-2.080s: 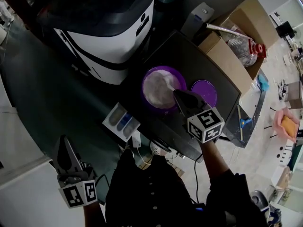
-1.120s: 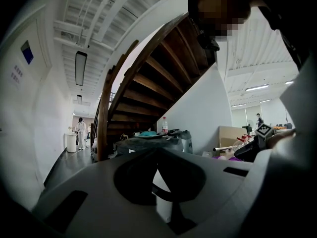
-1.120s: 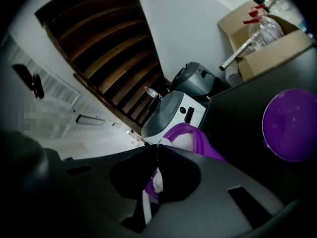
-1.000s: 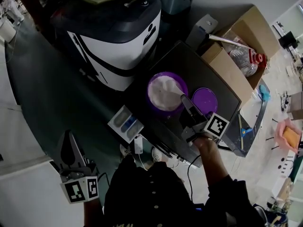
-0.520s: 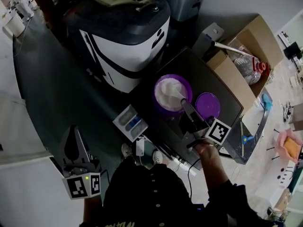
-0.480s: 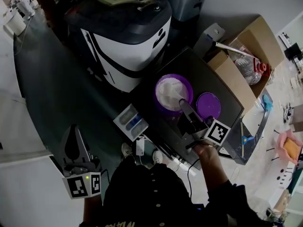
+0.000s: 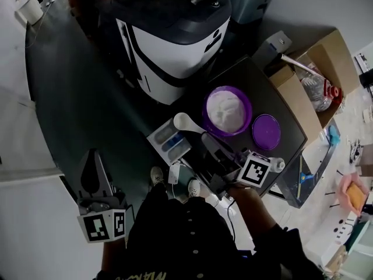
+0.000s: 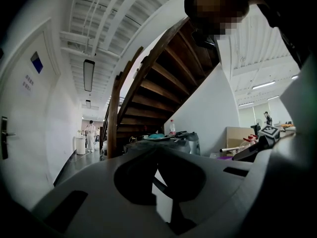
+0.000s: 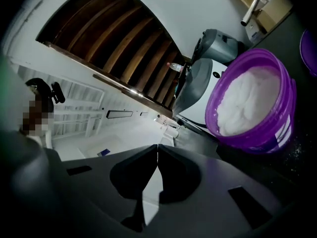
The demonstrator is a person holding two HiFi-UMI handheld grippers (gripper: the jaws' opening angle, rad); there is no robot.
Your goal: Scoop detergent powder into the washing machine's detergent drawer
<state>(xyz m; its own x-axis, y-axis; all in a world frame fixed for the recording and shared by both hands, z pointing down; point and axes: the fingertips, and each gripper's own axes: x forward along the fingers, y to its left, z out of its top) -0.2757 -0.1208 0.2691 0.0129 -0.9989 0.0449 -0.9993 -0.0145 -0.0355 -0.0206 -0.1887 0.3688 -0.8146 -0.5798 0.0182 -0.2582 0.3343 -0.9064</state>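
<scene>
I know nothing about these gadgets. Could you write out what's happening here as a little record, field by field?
Right tongs: shut on the handle of a white plastic scoop
Scoop position: at a corner of the white detergent drawer
Powder source: round purple tub of white powder, uncovered
Lid: flat purple lid, lying beside the tub
Left tongs: shut, empty, off to the side
Machine: white and dark washing machine

floor (image 7: 70,98): dark | stairs (image 8: 163,83): dark wood | walls (image 8: 203,108): white | ceiling strips (image 8: 262,85): lit
</scene>
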